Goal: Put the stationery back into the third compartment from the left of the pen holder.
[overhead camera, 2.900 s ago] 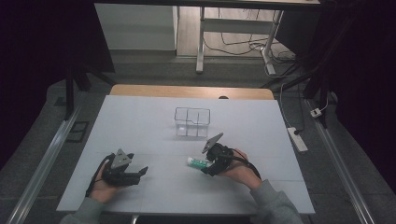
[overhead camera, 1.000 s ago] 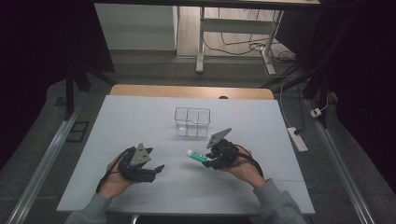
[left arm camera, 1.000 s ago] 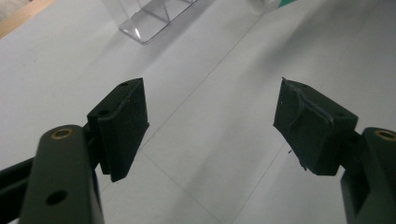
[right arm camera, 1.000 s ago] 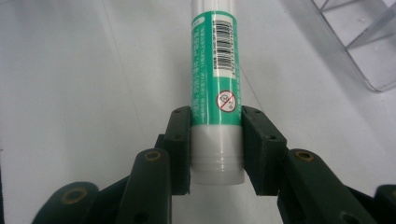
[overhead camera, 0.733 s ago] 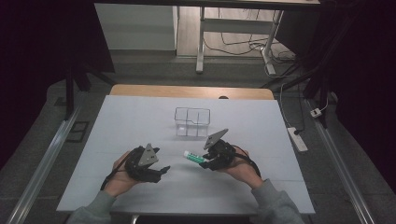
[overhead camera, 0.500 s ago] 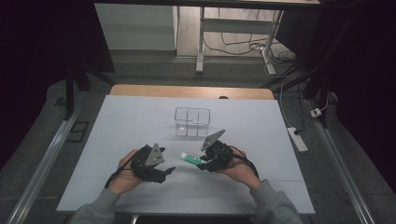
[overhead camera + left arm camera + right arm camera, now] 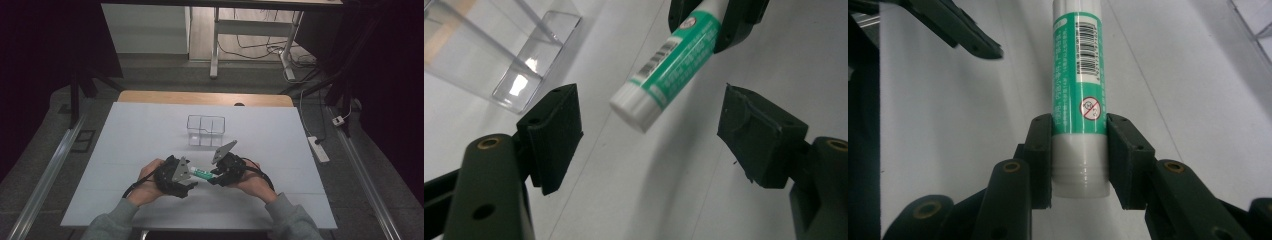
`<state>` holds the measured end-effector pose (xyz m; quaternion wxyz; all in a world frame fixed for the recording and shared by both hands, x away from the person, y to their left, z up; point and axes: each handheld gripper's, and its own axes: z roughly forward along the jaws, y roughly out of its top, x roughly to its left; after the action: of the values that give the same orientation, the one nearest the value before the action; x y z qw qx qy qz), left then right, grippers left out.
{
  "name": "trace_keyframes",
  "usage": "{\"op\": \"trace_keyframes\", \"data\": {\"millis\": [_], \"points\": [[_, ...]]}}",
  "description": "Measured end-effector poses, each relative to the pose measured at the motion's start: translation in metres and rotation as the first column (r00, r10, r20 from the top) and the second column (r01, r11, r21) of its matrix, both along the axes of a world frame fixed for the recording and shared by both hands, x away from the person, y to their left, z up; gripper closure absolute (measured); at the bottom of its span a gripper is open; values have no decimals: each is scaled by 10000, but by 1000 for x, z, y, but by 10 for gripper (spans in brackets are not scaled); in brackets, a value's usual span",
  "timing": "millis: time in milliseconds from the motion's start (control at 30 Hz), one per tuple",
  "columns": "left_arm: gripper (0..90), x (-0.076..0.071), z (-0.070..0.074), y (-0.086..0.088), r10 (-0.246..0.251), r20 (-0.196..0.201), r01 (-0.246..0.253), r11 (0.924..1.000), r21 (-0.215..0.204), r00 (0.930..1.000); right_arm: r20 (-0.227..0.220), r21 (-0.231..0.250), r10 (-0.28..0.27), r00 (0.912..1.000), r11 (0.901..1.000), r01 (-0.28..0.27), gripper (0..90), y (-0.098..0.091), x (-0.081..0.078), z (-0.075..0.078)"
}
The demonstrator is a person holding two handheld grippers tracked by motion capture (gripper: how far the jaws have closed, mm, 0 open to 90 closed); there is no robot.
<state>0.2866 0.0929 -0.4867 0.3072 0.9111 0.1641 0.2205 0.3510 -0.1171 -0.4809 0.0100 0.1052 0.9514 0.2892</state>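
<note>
Left gripper (image 7: pixel 187 181): matte black, blocky jaws released, spread wide either side of the stick's white cap, not touching it.
Glue stick (image 7: pixel 202 173): smooth cylinder, green printed label with barcode, white ends; held level just above the tabletop, between the two grippers.
Right gripper (image 7: pixel 214 177): jaws clenched on the glue stick near its white base.
Clear box (image 7: pixel 205 131): transparent plastic, divided compartments, beyond the grippers.
Tabletop (image 7: pixel 150 125): flat, pale, matte.
</note>
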Motion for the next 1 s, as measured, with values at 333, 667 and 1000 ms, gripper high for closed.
{"op": "trace_keyframes", "data": {"millis": [333,667,1000], "points": [[275,2,-6,-12,-697,167,683,9950,727,9974,-204,-44,390,9990,9992,-390,649,5,-4,-1],[513,5,-12,-15,-1095,76,1071,9827,1512,9940,-665,394,632,9958,9974,-606,648,3,-5,4],[633,4,-19,-15,-1310,-236,1331,9796,1505,9911,-837,1566,358,9958,9874,-224,632,-3,-1,11]]}}
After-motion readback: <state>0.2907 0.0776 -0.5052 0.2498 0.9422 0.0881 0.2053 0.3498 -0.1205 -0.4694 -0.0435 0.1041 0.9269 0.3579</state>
